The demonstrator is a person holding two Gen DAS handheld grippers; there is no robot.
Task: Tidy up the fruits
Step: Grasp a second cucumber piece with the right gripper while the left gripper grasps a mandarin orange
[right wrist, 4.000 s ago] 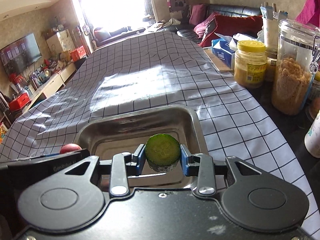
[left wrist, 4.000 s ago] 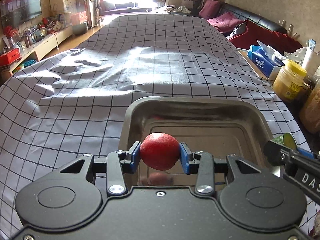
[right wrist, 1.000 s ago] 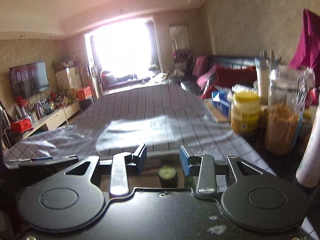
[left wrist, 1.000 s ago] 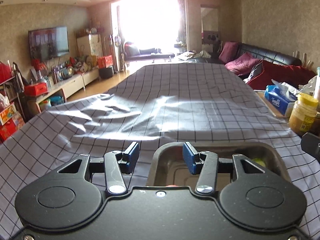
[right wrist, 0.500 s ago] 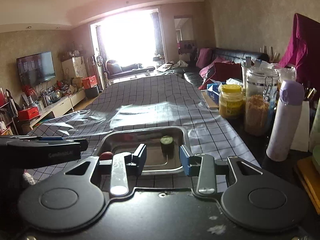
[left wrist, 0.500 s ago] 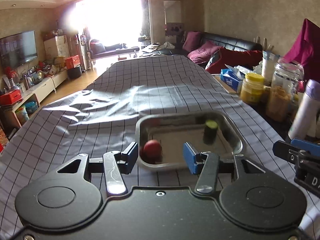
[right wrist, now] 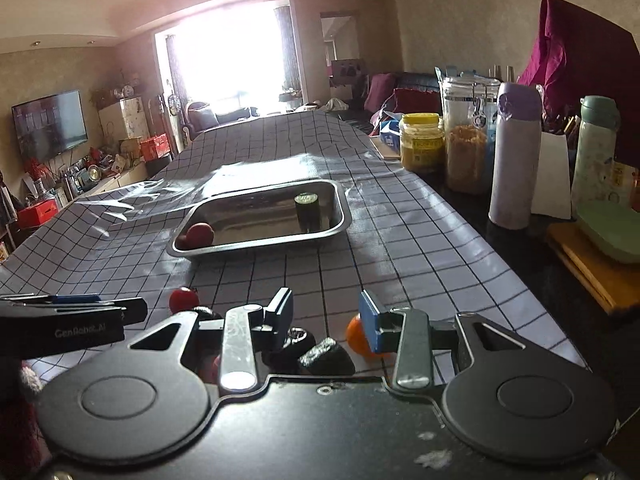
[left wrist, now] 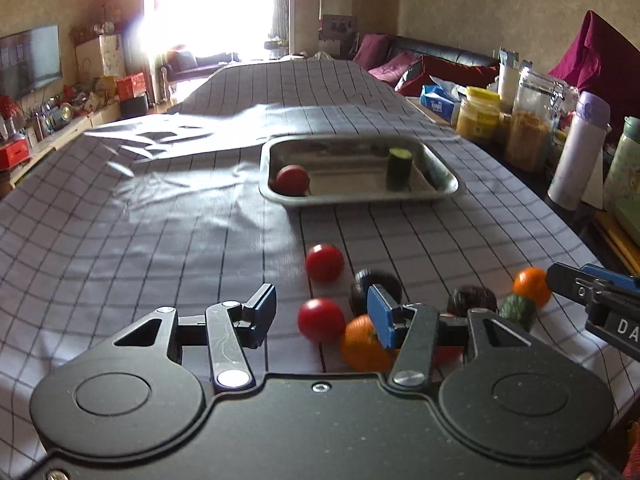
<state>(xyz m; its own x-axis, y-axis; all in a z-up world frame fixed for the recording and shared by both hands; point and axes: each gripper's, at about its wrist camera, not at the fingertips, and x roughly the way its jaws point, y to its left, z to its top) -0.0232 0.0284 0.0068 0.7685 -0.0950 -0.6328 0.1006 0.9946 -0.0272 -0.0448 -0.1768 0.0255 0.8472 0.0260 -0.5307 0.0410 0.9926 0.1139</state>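
Observation:
A steel tray (left wrist: 448, 184) (right wrist: 340, 222) holds a red fruit (left wrist: 293, 180) (right wrist: 199, 235) at its left end and an upright cucumber piece (left wrist: 399, 168) (right wrist: 308, 210) at its right. Loose fruit lies on the checked cloth close to me: two red tomatoes (left wrist: 325, 263) (left wrist: 321, 319), two oranges (left wrist: 362, 346) (left wrist: 532, 286), dark fruits (left wrist: 374, 282) (left wrist: 472, 300) and a green one (left wrist: 518, 312). My left gripper (left wrist: 322, 306) hangs open over the nearer tomato, touching nothing. My right gripper (right wrist: 326, 312) is open and empty above a dark fruit (right wrist: 326, 356), beside an orange (right wrist: 354, 340).
Along the right table edge stand a yellow-lidded jar (right wrist: 422, 142), a glass jar (right wrist: 466, 140), a lilac bottle (right wrist: 516, 152), a green bottle (right wrist: 596, 148), a wooden board (right wrist: 592, 264) and a tissue box (left wrist: 440, 100). The cloth is rumpled left of the tray.
Both grippers have drawn back from the tray toward the table's near end. The tray now looks smaller and farther, and the loose fruits have come into view under the fingers.

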